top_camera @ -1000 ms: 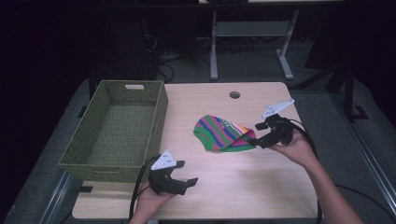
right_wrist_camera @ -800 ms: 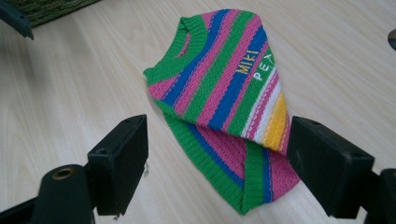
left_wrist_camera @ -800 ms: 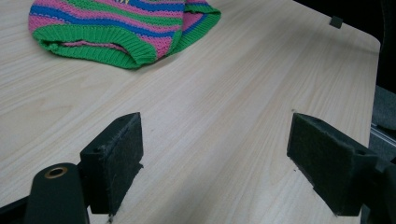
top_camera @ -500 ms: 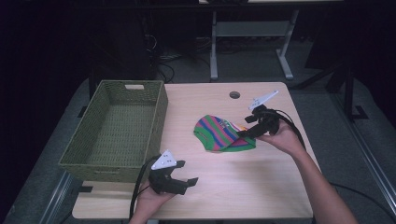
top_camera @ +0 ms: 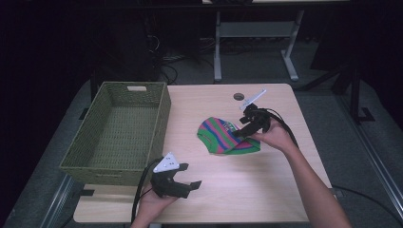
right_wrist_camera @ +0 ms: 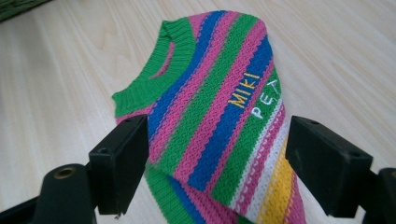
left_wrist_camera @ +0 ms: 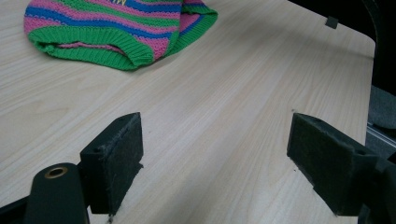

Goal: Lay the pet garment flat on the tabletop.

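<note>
A small striped knit sweater in green, pink and blue lies folded on the wooden table, right of centre. My right gripper hangs open over the sweater's right end. In the right gripper view the sweater lies between the two wide-apart jaws, with yellow and white lettering on it. My left gripper rests low near the table's front edge, open and empty. In the left gripper view the sweater lies farther off at the upper left, its green hem facing me.
A green woven basket stands at the table's left side, with nothing in it. A small dark round disc sits near the far edge. Bare tabletop stretches between the left gripper and the sweater.
My right gripper has moved left and down from beside the sweater's right edge to over the sweater. The left gripper has stayed put.
</note>
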Available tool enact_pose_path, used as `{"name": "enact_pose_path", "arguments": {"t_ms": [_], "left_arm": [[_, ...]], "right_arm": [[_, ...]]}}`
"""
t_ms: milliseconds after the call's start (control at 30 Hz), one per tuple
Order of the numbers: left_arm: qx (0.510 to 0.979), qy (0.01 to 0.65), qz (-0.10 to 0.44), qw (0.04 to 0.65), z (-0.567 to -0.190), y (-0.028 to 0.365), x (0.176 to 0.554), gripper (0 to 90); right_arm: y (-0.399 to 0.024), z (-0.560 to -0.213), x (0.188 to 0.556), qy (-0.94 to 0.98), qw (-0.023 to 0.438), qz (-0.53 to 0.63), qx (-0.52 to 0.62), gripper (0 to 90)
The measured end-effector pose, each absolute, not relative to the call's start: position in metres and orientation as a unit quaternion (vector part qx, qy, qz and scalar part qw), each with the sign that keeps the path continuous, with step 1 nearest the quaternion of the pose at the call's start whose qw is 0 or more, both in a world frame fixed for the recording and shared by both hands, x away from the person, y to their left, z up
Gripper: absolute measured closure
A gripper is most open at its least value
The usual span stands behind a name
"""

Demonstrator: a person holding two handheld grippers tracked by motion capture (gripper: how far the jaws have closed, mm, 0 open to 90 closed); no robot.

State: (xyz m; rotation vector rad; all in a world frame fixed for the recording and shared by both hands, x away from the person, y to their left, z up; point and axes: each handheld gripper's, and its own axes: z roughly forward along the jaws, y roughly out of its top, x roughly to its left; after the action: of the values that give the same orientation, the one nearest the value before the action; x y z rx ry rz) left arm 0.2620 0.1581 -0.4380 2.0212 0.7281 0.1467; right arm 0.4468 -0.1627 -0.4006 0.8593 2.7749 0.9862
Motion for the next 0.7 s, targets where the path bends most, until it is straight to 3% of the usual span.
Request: {"name": "enact_pose_path", "arguments": {"t_ms": [700], "left_arm": [[0.827,0.294,0.057,0.475,-0.438,0.157,0.263,18.0]], "right_arm": [[-0.137,-0.44,0.466,0.917,0.035,0.269,0.294,21.3]]}}
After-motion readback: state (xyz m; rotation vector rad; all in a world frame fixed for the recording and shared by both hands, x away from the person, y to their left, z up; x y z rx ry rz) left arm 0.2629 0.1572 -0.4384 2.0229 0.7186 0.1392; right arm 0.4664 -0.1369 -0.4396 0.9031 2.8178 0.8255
